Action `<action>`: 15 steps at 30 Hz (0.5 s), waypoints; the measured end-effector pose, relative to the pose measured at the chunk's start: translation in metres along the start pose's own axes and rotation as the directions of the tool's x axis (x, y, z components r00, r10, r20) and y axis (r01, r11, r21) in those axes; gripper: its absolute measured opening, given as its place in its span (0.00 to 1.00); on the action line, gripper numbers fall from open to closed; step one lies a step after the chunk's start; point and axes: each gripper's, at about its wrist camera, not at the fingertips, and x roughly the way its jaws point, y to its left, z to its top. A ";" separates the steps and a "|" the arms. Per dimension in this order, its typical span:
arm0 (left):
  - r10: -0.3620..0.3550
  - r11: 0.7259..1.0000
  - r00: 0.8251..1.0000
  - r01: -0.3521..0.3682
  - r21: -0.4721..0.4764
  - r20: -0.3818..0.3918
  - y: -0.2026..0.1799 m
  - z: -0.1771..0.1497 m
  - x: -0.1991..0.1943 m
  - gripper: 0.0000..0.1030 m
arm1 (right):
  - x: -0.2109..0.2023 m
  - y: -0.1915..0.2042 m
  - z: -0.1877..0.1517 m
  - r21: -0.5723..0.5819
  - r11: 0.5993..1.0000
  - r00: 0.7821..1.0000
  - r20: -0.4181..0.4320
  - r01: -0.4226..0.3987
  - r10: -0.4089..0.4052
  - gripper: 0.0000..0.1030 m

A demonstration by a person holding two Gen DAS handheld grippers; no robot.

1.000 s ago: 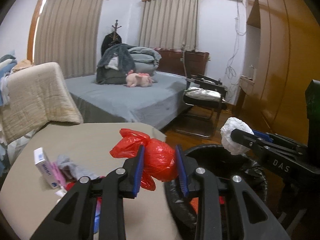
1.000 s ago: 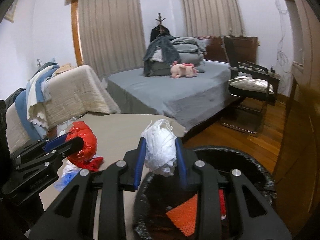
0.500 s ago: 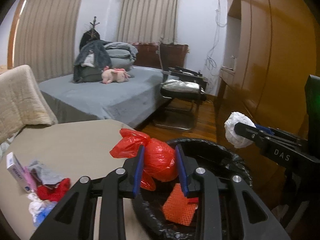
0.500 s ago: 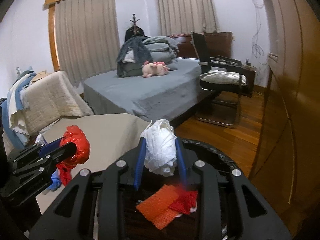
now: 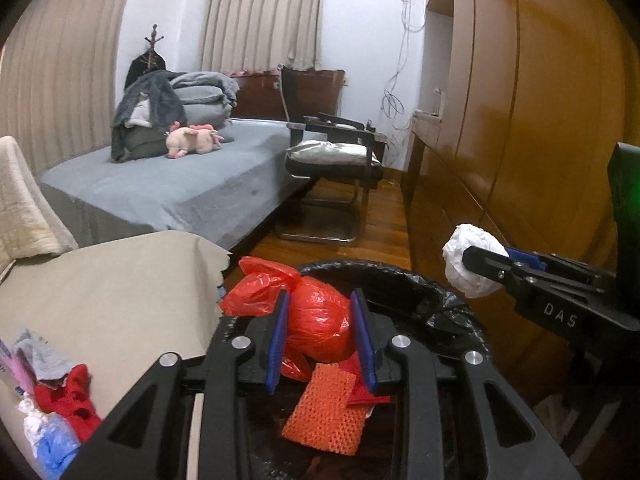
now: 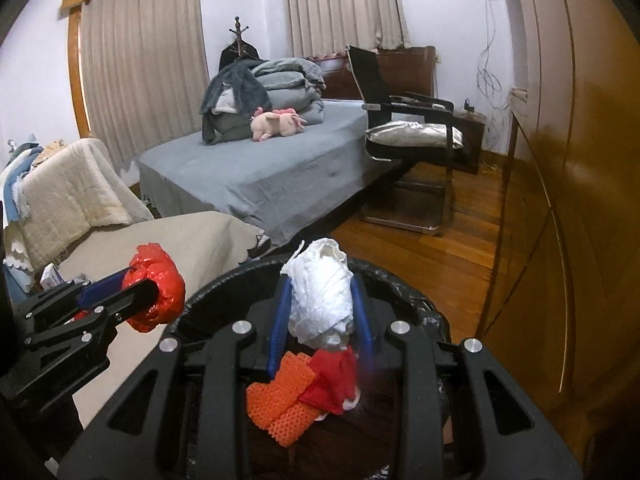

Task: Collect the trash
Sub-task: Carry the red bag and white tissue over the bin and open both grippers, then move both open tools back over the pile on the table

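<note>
Hovering over the bin [image 5: 452, 300], the left gripper [image 5: 320, 332] clamps a red bag [image 5: 320, 326], the right gripper [image 6: 320, 312] a white wad [image 6: 320, 300]; scraps [image 5: 60, 400] remain at the table's [image 5: 120, 288] near-left edge.

Bin [image 5: 460, 304]: near rim and most of the inside hidden behind the left gripper [image 5: 322, 334]; bottom cut by frame edge. Mesh [image 5: 324, 412] partly under the red bag [image 5: 320, 328]. Right view: red cloth [image 6: 332, 376] and mesh tops covered by the white wad [image 6: 320, 304], right finger [image 6: 366, 344] blurred. Surface [image 5: 120, 292] litter at lower left cut by the fisheye rim; box [image 5: 4, 360] print unreadable.
</note>
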 end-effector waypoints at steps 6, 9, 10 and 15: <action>-0.057 0.998 0.997 0.057 0.001 -0.043 -0.005 -0.001 0.020 0.33 | 0.014 -0.009 -0.007 0.004 1.000 0.999 -0.035 0.023 -0.023 0.32; -0.087 0.996 0.994 0.086 -0.009 -0.065 -0.003 -0.003 0.025 0.43 | 0.018 -0.013 -0.010 0.007 0.999 0.998 -0.047 0.039 -0.038 0.44; -0.089 0.996 0.994 0.089 -0.011 -0.068 -0.003 -0.004 0.025 0.49 | 0.018 -0.014 -0.011 0.010 0.999 0.998 -0.048 0.041 -0.040 0.47; -0.068 0.997 0.996 0.066 -0.025 -0.063 0.004 -0.008 0.021 0.65 | 0.015 -0.019 -0.011 0.017 0.998 0.998 -0.032 0.057 -0.056 0.77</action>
